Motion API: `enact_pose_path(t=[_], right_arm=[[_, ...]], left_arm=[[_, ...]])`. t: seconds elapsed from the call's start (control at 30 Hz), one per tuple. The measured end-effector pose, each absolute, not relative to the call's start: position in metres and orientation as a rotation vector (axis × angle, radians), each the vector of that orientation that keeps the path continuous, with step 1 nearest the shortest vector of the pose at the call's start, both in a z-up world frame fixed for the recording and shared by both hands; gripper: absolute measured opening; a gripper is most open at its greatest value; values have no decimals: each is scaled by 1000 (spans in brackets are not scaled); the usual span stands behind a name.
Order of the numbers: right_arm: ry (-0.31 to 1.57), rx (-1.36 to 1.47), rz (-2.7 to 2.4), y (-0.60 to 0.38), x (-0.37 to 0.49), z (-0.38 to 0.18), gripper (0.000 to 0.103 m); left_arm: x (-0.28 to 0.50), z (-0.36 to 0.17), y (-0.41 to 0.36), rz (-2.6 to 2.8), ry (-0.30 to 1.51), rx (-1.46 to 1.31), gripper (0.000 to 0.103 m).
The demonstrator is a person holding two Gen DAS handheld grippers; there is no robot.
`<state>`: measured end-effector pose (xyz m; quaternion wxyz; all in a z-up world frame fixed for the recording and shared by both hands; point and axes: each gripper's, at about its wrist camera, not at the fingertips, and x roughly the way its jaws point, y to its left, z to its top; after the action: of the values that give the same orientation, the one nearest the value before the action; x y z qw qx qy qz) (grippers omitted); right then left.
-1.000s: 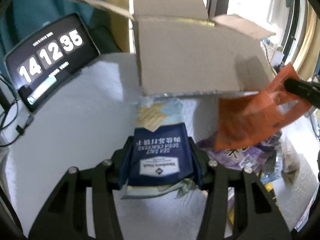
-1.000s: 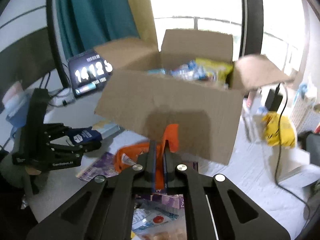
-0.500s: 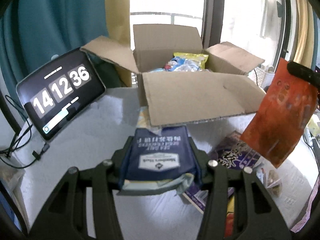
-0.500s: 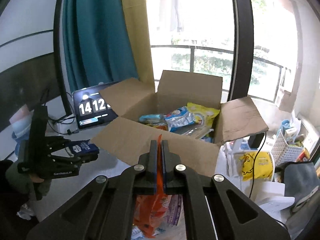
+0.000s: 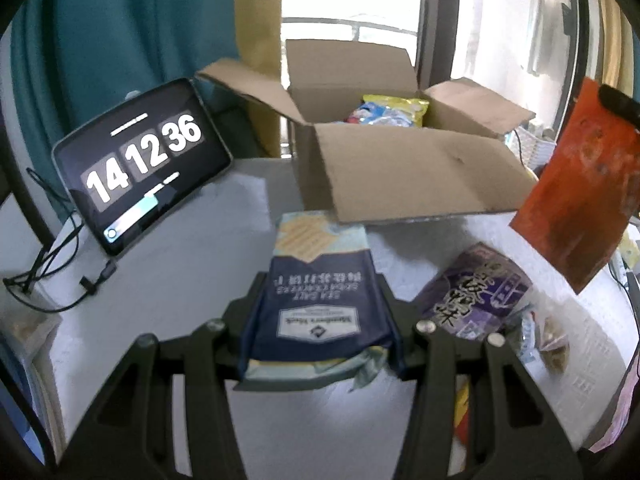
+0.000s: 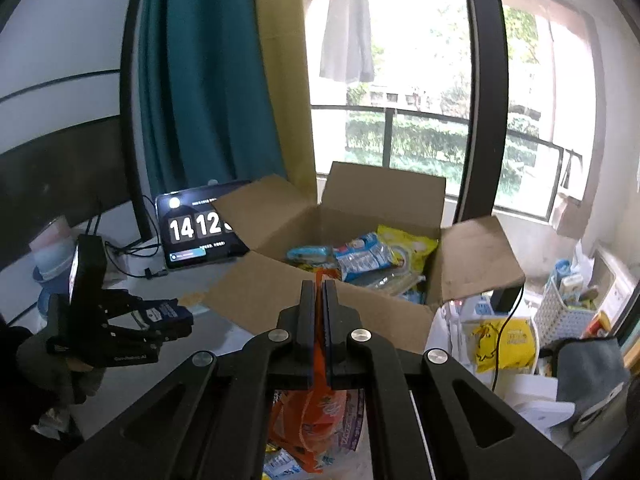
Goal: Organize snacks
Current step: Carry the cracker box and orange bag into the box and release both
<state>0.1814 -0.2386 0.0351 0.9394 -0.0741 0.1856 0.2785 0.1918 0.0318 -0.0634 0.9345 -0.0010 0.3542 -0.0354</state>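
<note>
Left tool: clamped across the sides of a navy cracker pack, held above the bench.
Right tool: pinched shut on the top edge of an orange bag, which hangs free near the box.
Handling: both look light; the bag is soft and crinkly, probably slippery, so the sealed edge is the best hold.
Box: open, already holding snacks.

Daylight flooding in from the window behind, glass blown out to white, nearer tabletop dimmer and softly blurred, fisheye edges bent and dark.
</note>
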Motion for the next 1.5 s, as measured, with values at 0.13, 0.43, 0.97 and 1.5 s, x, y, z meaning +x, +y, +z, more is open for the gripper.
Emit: enact_pose_path(t=[0.13,0.43,0.97,1.5], right_arm=[[370,-142,572,-235,184,45,4],[328,-127,568,-226,198,75,4],[276,-155,589,-211,195,102,4],[266,-158,545,-219,243,107,4]], left_arm=[[191,-51,36,-68,686,-5,51],[208,-11,31,-85,586,18,51],[185,15,61,-14,520,19,51],[250,53,27,-96,428,88,51]])
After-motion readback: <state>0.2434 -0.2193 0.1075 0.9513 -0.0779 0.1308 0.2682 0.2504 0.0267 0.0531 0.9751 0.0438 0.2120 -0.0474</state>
